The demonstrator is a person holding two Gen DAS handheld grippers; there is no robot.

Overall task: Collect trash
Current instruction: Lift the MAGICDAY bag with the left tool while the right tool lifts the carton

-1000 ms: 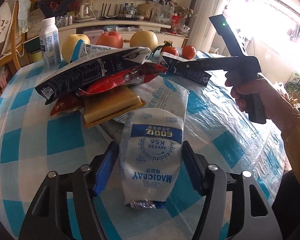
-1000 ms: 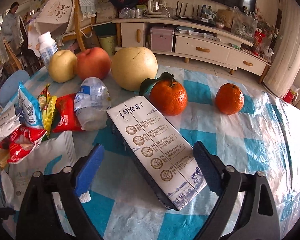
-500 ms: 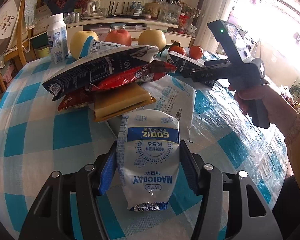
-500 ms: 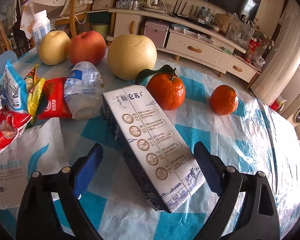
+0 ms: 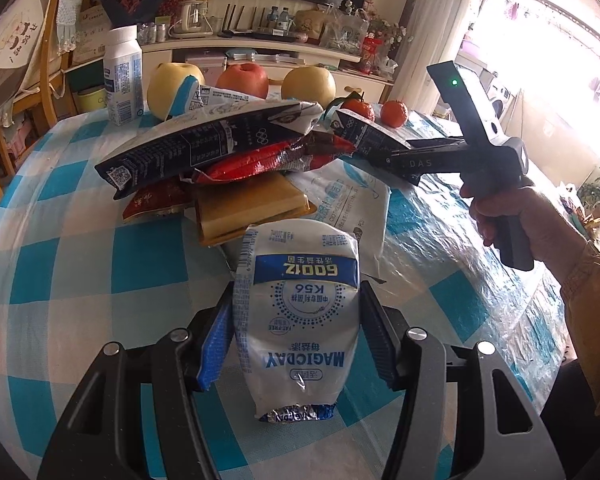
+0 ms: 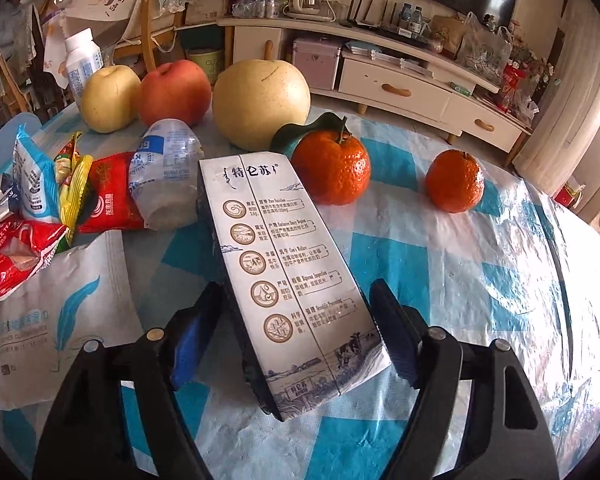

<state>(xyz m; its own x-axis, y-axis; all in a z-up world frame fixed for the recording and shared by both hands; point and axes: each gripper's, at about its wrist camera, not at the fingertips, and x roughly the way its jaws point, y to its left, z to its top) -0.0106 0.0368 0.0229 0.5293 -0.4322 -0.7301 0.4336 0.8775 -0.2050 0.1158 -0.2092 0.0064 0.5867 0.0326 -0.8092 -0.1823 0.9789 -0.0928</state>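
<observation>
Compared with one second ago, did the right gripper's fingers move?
Yes. The right gripper closed its fingers inward toward the milk carton between them; the gaps beside it have nearly gone. Contact is unclear. The left gripper holds the yogurt pouch.

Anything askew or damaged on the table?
Yes. The dark blue flattened milk carton perches tilted on a red crinkled wrapper atop the heap. The clear plastic bottle beside it lies crushed.

Apple [image 6: 175, 90], two pears [image 6: 261, 104], two tangerines [image 6: 332, 168] on checked tablecloth [image 6: 480, 264].
</observation>
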